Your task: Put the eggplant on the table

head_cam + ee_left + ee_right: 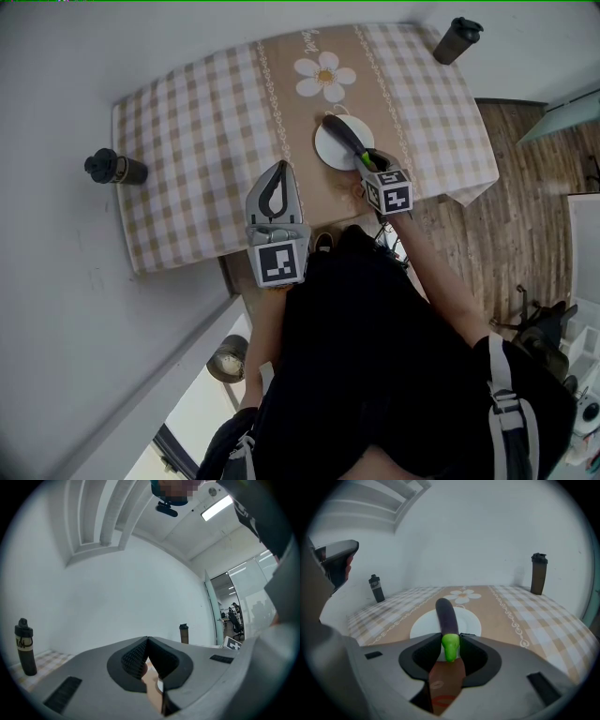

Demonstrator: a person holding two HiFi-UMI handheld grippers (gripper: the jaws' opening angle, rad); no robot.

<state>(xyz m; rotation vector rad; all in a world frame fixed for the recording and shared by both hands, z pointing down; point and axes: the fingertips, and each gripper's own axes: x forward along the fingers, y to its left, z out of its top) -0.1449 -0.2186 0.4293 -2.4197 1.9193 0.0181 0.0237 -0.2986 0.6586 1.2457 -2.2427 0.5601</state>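
Right gripper [451, 639], tilted downward, has its jaws drawn in against the green stem end of the eggplant [446, 613], one pad on each side; the opening is no wider than the stem, and nothing else is between them. In the head view the same right gripper [368, 160] reaches the eggplant [345, 134] from 5 o'clock.

The eggplant lies along the white plate [423, 623], purple tip toward 11 o'clock and stem toward 5 o'clock in the head view. Its body rests on the plate [328, 148] and shows no sign of being raised. The plate sits on the brown centre strip of the checked table [187, 141], near the edge closest to the person.

Left gripper [147, 641] is held level, its jaw tips meeting with nothing between them. In the head view the left gripper [278, 173] hovers at 8 o'clock of the plate, apart from it.

Two dark bottles stand well clear: one [114, 167] at 9 o'clock, one [457, 39] at 1 o'clock.

Progress, as judged: the grasp appears made. The lift off the plate, the carry to bare cloth and the release remain.
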